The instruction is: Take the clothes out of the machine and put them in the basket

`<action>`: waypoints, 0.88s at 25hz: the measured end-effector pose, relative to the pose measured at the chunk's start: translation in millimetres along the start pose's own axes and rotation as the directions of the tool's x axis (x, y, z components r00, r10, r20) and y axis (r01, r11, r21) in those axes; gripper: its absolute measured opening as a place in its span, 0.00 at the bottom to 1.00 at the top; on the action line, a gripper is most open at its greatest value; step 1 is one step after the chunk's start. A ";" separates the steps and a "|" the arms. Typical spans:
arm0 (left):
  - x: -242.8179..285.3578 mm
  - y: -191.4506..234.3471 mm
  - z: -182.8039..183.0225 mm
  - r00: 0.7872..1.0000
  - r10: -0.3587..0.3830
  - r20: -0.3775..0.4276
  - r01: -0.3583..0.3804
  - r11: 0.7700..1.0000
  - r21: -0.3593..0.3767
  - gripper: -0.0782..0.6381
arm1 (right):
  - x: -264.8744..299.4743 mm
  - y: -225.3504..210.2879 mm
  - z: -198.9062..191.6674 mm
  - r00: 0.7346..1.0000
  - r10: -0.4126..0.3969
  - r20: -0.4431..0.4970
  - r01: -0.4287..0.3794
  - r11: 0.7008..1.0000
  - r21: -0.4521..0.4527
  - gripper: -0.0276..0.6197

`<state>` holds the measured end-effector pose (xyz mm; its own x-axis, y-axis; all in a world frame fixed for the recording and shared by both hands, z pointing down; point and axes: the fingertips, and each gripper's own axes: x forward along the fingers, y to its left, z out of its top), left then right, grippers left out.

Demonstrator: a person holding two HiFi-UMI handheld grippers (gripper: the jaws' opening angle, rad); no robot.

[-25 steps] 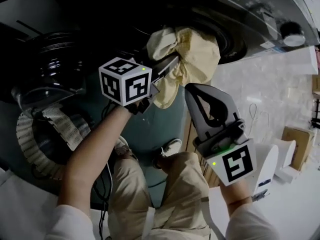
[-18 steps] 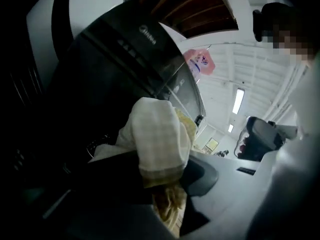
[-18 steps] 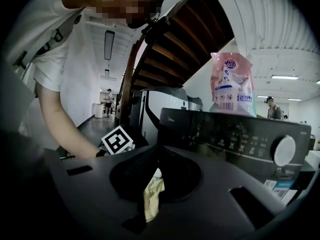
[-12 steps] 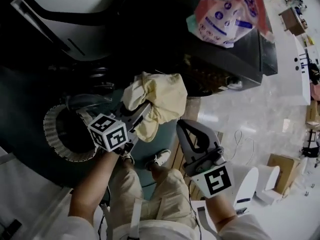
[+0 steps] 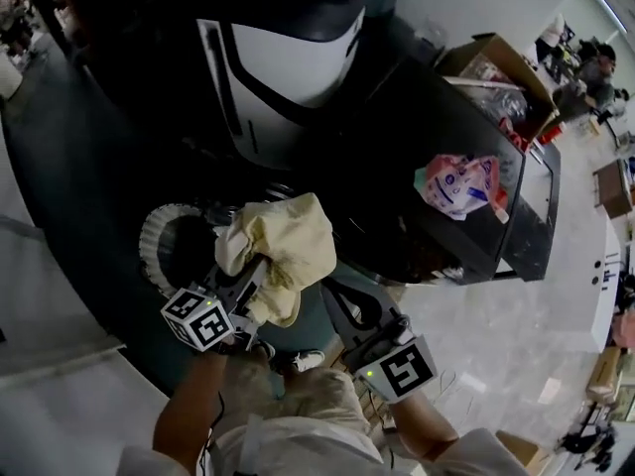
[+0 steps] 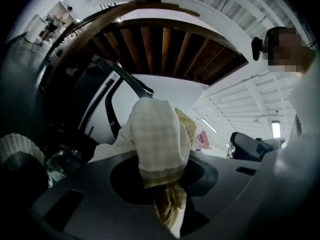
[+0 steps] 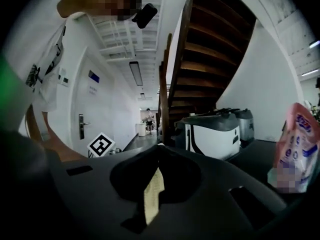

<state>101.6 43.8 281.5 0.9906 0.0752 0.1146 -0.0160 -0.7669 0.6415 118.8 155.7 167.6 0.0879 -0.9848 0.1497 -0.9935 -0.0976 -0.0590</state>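
"So, nearest you: your beige trousers (image 5: 317, 405) and one shoe (image 5: 298, 362) at the lower edge. Above them are your left tongs (image 5: 254, 278), clamped on a pale yellow cloth (image 5: 283, 241)."

"Agreed. Note that the cloth bunches over the tips, and a fold trails down between the jaws. Just right of it, your right tongs (image 7: 160, 146) have their tips brought together and grip nothing."

"One pale strip shows in the slit behind those tips; no view tells you what it is. Next outward, how does your cloth stand to the basket?"

"You hold it up in the air, clear of the woven basket (image 5: 151, 241). From your head camera it overlaps the basket's right rim. From the left gripper view the basket lies low at the left, apart from the cloth. The basket rests on a dark floor (image 5: 89, 147)."

"Farther out, to your right: a dark counter (image 5: 427, 117) bearing a pink-and-white printed bag (image 5: 458, 184)."

"Farthest: a white-and-black unit (image 5: 298, 58) beyond the basket and an open cardboard box (image 5: 486, 62) past the counter. In both gripper views a wooden staircase (image 7: 215, 49) rises overhead."
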 end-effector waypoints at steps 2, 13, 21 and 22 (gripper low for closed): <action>-37.5 19.5 23.3 0.995 0.071 0.071 -0.069 0.997 -0.019 0.28 | 24.8 13.3 18.7 0.998 0.066 0.003 -0.066 0.997 -0.031 0.06; -222.9 128.3 108.6 0.896 0.305 0.323 -0.268 0.951 -0.156 0.28 | 175.7 119.6 75.6 0.955 0.295 -0.029 -0.297 0.950 -0.100 0.06; -262.9 184.3 122.7 0.742 0.499 0.447 -0.409 0.866 -0.287 0.28 | 281.7 151.8 79.2 0.841 0.538 -0.051 -0.541 0.837 -0.088 0.06; -267.2 188.7 123.7 0.722 0.522 0.454 -0.429 0.852 -0.299 0.28 | 294.3 152.3 76.9 0.825 0.563 -0.052 -0.565 0.822 -0.075 0.06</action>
<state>-149.3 -199.8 278.1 0.7682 -0.6360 0.0733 -0.4795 -0.4958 0.7241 -1.1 -160.0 126.8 -0.4901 -0.8600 0.1420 -0.8715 0.4869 -0.0590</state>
